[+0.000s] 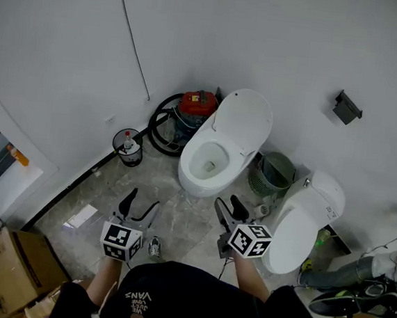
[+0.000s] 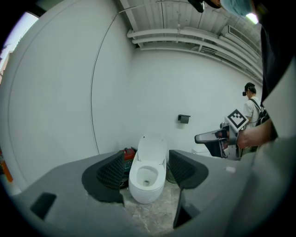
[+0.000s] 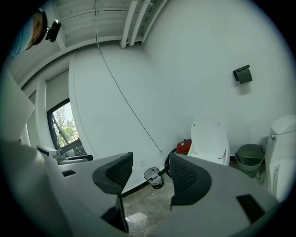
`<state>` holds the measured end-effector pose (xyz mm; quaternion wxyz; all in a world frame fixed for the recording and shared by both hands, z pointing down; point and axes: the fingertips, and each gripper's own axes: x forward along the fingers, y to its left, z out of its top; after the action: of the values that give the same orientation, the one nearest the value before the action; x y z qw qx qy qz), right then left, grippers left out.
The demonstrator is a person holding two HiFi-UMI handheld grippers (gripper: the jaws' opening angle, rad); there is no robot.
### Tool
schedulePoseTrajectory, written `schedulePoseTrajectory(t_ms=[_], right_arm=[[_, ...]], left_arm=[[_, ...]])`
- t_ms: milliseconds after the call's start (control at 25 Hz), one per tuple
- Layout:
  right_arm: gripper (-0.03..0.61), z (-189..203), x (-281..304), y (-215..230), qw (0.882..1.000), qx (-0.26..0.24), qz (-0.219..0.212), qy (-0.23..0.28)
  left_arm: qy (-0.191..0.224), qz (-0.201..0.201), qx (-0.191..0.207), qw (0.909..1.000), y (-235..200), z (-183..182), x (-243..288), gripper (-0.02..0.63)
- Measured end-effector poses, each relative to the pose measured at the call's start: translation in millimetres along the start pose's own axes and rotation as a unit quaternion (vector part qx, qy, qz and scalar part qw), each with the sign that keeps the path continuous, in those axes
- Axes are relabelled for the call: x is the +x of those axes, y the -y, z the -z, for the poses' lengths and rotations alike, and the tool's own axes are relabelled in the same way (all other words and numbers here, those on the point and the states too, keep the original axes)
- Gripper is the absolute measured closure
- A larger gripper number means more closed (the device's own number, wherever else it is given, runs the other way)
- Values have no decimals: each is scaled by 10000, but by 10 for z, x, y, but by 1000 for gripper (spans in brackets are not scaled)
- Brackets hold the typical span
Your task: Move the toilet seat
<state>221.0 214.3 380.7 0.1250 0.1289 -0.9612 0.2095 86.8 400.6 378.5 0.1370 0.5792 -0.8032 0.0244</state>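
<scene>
A white toilet [image 1: 205, 164] stands on the marble floor by the wall, bowl open, with its seat and lid [image 1: 244, 121] tipped up against the wall. My left gripper [image 1: 143, 202] hovers in front of the bowl and to its left, open and empty. My right gripper [image 1: 227, 206] hangs a little in front of the bowl's right side, also open with nothing in it. In the left gripper view the toilet [image 2: 147, 183] shows between the spread jaws, well beyond them. The right gripper view aims left of the raised lid [image 3: 210, 136].
A second white toilet [image 1: 304, 224] with closed lid stands to the right, a green basket [image 1: 275, 173] between the two. A red vacuum with hose [image 1: 196, 106] sits behind, a small black bin [image 1: 128, 147] at left, a cardboard box [image 1: 7, 262] at lower left. A person [image 2: 252, 111] stands farther back.
</scene>
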Motion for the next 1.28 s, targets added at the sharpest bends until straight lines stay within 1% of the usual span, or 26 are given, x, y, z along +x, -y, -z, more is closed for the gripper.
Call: schedulePoseTrajectory(t_ms=[120,280,440,560,640,760,880,1040,1280], right_arm=[[345,-89,230,1,9999,49,146,70],[345,-164,451,27,9987,189,434,210],[345,-190,528,117,9956,379,798,327],[347,-145,540,184,9921,595,1025,404],[347,-89,524,247,9897,732,1161,399],[347,-12,449,373,9857,885,1389,348],[347,1,472,447,9839,955,1483,301],[347,-63,612,610,9837,973,1490,276],[347,-287,924,1081,9821,1056,1524,317]], left_arm=[[-43,45,90,9999,-293,-92,142,316],[-49,227,262,9994,-603,-236,346,316],[-100,542,409,9976,-742,-338,545,316],[-235,745,515,9956,-830,-300,687,316],[-314,839,464,9949,-849,-262,794,316],[-339,1053,364,9932,-747,-216,913,316],[-421,1188,362,9914,-704,-161,1043,316],[-499,1183,256,9914,-742,-155,1274,316],[-499,1142,367,9915,-779,-349,1803,316]])
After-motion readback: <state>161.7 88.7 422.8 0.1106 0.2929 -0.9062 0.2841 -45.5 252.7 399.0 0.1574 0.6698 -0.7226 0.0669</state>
